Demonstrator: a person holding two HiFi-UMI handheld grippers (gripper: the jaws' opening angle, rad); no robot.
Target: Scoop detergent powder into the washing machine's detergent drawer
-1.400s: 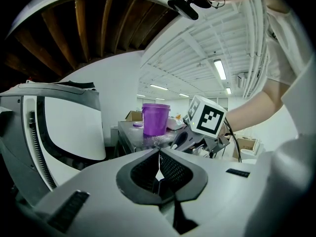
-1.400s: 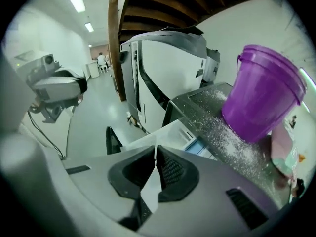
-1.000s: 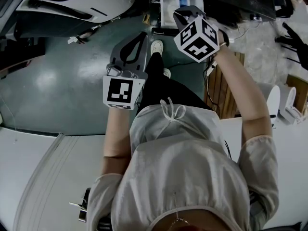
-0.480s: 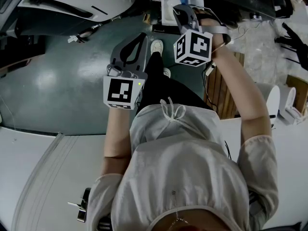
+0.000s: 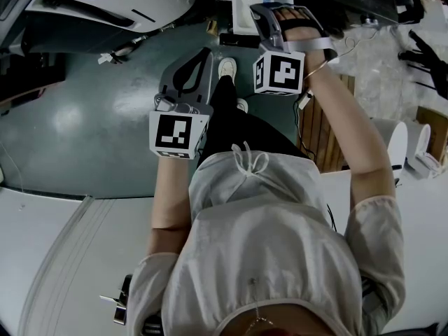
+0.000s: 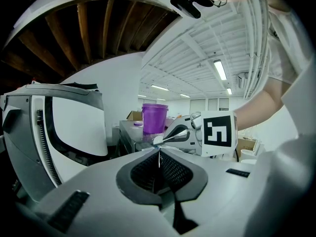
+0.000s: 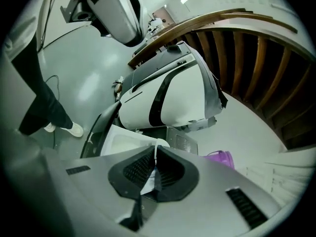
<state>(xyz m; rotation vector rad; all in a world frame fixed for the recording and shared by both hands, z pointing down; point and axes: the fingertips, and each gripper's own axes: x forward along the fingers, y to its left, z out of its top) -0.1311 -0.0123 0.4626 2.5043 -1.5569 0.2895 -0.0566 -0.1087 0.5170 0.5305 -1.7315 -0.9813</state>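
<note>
The right hand-held gripper (image 7: pixel 156 152) is clamped on a white scoop (image 7: pixel 161 143), whose bowl sits just past the jaw tips, over the open detergent drawer (image 7: pixel 121 143) below. The left hand-held gripper (image 6: pixel 159 153) is closed on nothing, off to the side. The thin handle could twist in the jaws, I judge, tipping powder beside the drawer.

Noted in head view: drawer (image 5: pixel 245 2) cut off at the top edge and partly covered by the right gripper (image 5: pixel 264 12), contents too small to tell. In right gripper view, scoop (image 7: pixel 148 180) clamped between the closed jaws, mostly hidden behind their tips, load not determinable; purple bucket (image 7: pixel 220 158) half hidden behind the gripper body. Left gripper (image 6: pixel 159 154) jaws together, thin pale line at the seam too fine to identify.
</note>
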